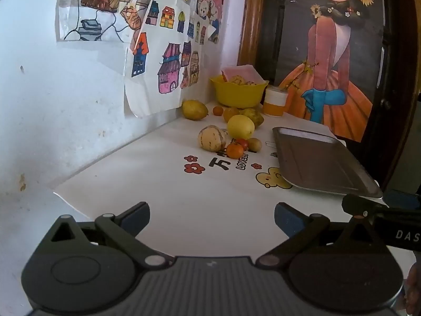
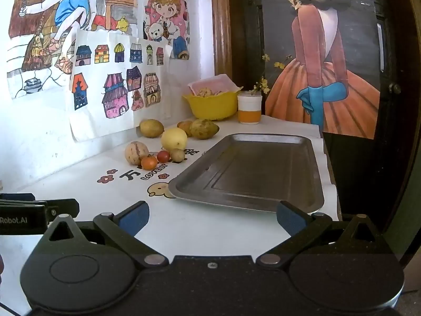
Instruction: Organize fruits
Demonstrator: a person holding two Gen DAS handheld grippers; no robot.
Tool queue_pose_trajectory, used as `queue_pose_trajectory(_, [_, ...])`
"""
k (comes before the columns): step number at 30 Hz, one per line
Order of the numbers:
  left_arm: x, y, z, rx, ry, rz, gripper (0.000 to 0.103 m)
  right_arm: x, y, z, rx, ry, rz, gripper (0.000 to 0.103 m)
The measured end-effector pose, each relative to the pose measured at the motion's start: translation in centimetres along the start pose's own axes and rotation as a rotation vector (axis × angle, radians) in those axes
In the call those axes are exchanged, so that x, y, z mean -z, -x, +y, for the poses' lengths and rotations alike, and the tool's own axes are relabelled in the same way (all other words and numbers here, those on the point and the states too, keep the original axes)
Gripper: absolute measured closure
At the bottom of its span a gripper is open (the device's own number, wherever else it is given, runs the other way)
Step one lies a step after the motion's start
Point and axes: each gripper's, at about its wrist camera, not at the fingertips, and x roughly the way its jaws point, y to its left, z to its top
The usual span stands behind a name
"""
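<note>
Both tongs hang low over the white bench (image 2: pixel 210 226), side by side. The left tongs (image 1: pixel 211 220) stand wide apart with nothing between them; so do the right tongs (image 2: pixel 213 218). Only a dark sliver of each shows in the other's view, at the frame edge.

The fruits (image 2: pixel 168 144) lie loose at 11 o'clock from the right tongs, near the wall: a large yellow one (image 2: pixel 174 138), a pale striped one (image 2: pixel 136 152), a small orange one (image 2: pixel 149 162), a red one (image 2: pixel 163 156), and brownish ones behind. Some overlap, so the count at the back is hard to make out. From the left tongs they sit at 12 o'clock.

The metal tray (image 2: pixel 250 173) lies at 12 to 1 o'clock from the right tongs, its right rim close to the bench edge; in the left view its near corner is cut off by the right tool. A yellow bowl (image 2: pixel 213 105) in the far corner holds more fruit, half hidden by a pink sheet. A cup (image 2: pixel 249 110) stands just beside it.

Bare bench lies between the tongs and the fruits.
</note>
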Motion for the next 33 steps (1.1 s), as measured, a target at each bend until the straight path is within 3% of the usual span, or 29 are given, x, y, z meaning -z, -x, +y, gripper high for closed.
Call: queue_pose_trajectory(33, [0.24,-0.63,0.27,-0.038,0.007,0.036,0.000,0.35,0.03,0.08,-0.015,-0.003,0.021,0.001])
